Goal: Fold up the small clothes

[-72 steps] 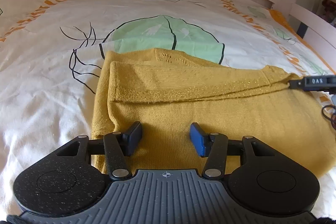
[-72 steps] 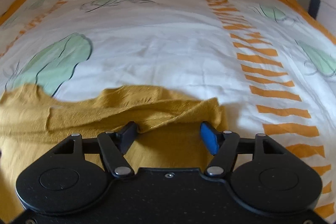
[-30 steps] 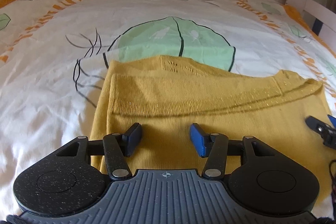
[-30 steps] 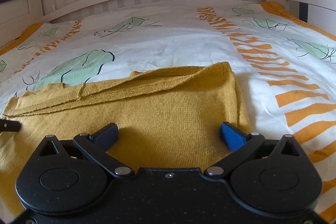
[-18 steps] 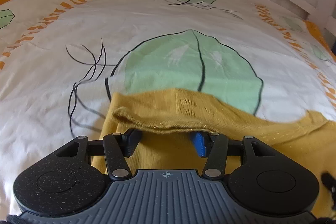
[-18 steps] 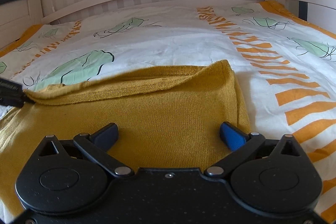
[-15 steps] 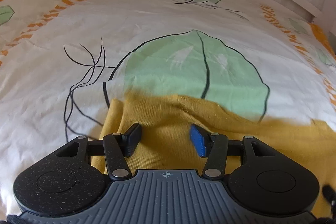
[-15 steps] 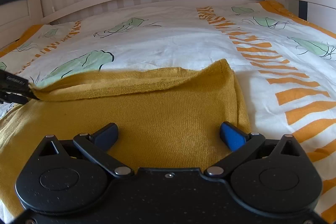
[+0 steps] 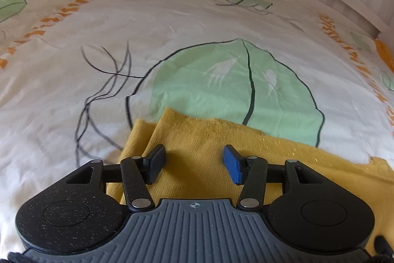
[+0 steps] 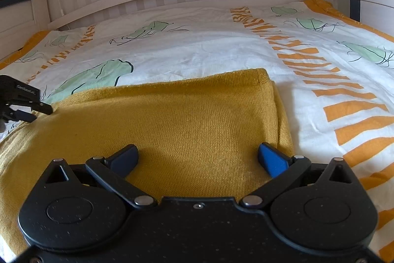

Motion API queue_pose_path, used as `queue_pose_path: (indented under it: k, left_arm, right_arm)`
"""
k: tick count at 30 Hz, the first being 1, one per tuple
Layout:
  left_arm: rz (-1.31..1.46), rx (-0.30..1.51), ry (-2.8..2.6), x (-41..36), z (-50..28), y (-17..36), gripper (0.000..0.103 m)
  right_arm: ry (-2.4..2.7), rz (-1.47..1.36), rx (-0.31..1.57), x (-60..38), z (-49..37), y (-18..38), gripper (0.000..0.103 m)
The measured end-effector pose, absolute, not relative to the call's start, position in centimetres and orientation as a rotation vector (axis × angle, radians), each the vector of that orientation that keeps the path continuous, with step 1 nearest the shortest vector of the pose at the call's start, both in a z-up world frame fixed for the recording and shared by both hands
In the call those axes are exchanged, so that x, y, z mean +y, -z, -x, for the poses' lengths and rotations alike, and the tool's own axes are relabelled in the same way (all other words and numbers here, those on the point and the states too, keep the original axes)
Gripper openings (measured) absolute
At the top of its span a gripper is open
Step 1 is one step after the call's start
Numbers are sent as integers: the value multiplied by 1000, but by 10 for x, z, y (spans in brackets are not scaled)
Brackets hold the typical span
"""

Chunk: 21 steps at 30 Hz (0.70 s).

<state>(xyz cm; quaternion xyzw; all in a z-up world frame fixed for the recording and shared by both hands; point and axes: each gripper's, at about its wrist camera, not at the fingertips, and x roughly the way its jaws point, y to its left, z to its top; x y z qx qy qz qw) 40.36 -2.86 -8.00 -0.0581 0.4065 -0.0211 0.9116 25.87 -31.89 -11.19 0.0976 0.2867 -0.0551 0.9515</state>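
- Mustard knit garment point(image 10: 197, 120) lies flat on the bed point(image 10: 197, 48), folded over on itself into a wide band that runs left to right across my front; its far edge sits on the green leaf print point(image 9: 236, 90).
- My left gripper point(image 9: 194, 164) hangs over the band's left end, jaws partly apart with only flat cloth under them, nothing pinched.
- My right gripper point(image 10: 198, 157) hovers over the right end, jaws spread wide and empty; the folded right-hand edge lies just beside its blue finger point(image 10: 272, 159).
- The long axis runs from one gripper to the other, so I judge the next fold goes end over end, and each gripper is nearest its own end.
- Near edge of the garment is hidden under both gripper bodies, so I cannot tell how the layers line up there.
- Left-wrist view is slightly blurred; sleeves and neckline are tucked out of sight, and I cannot make out which way the garment faces.
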Motion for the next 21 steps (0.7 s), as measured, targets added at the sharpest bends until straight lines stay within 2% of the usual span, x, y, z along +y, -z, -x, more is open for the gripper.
queue_pose_path:
  k: [7, 11, 15, 21]
  left_arm:
    - [-56, 774, 120, -35, -330, 84, 52]
    - [-32, 761, 124, -27, -295, 89, 58]
    - [17, 789, 120, -21, -280, 88, 59]
    - [-75, 863, 133, -28, -276, 81, 60]
  right_arm:
    - [113, -196, 583, -318, -259, 113, 103]
    - [116, -196, 585, -317, -259, 113, 103]
    - [121, -186, 589, -315, -260, 113, 103]
    - [129, -167, 602, -312, -261, 112, 103]
